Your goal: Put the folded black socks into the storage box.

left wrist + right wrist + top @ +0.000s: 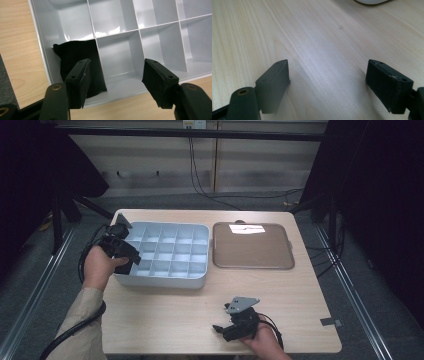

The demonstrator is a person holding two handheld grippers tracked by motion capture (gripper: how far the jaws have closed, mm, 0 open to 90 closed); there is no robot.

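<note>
**Left claw spread over the corner cell, right claw idle on the table**

Starting at the left, I have my left gripper (121,251) at the near-left corner of the grey compartment tray (197,279), its jaws spread apart and grasping nothing. Through the left gripper view I see a black cloth item (75,57) lying in that corner compartment, slumped against the outer wall and the divider; one jaw hangs just in front of it, and I cannot tell whether it touches. It looks soft, light and floppy, so I judge it will crumple and not slide, and a pinch on the bunched upper fold should lift it clear of the walls. Every other cell I can see holds nothing.

Further right, a brown flat tray (252,262) sits just beside the grey one, bare but for a bright glare patch.

Near the front edge of the wooden table (165,320), my right gripper (226,329) rests low, jaws released wide over bare wood.
</note>
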